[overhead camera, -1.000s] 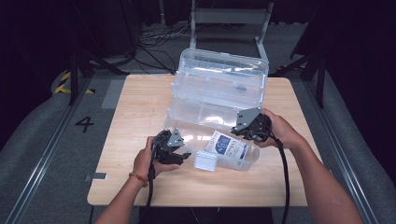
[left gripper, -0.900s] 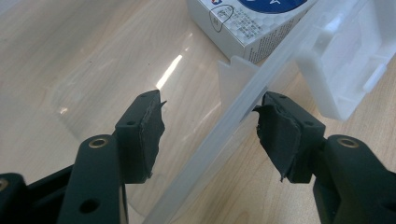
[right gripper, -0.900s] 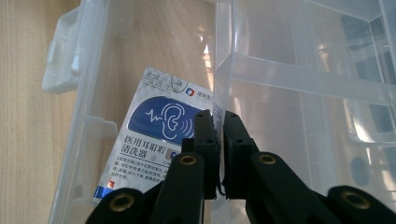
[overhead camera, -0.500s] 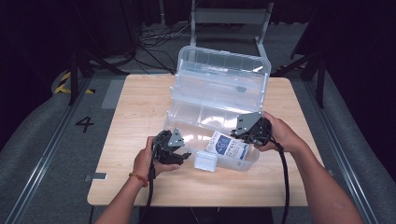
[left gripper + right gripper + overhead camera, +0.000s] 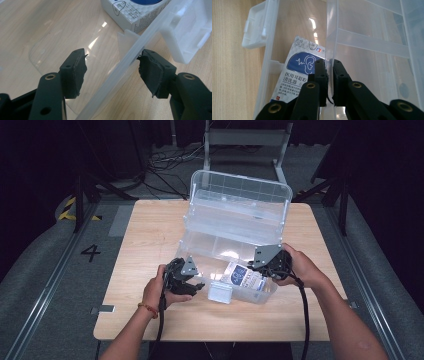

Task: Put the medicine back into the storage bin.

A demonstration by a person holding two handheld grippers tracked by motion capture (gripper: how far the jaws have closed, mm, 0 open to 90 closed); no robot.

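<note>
So the right tongs are pinched nearly shut on a thin inner wall of the clear plastic compartment box, which sits lid-up mid worktop. A white and blue ear-wash carton lies in the compartment just beside that wall. The left tongs stand about half open, straddling the box's front rim; one pad touches it, the other is clear.

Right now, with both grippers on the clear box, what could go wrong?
1. The left gripper straddles the front wall with open jaws; closing off-centre could skid off it.
2. The right gripper pinches a thin divider; pulling may flex it or tip the box.
3. The carton could slide.
</note>
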